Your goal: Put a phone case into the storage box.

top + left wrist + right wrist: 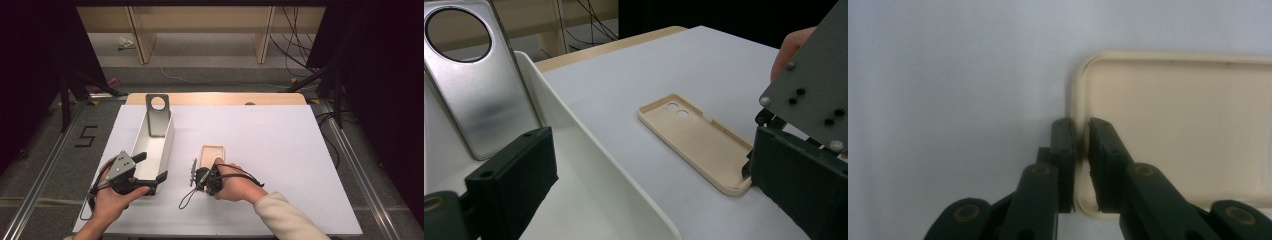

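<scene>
While the right claw (pixel 1082 131) pinches its near rim, the phone case (pixel 211 154) lies lengthwise; camera holes far.

- Left gripper (pixel 150 167): black jaws, grey three-cornered plate with dark screws.
- Right gripper (pixel 1082 135): black jaws, brass-coloured pivot rings, looping black cable.
- Cream sleeve (pixel 282 215) on the right arm.

- The right gripper (pixel 1080 150) covers the near end of the phone case (pixel 1178 130), whose right end the picture edge cuts off.
- The silver plate (pixel 479 85) is cut off at the top.
- The white box (pixel 589 170) runs off the near edge.
</scene>
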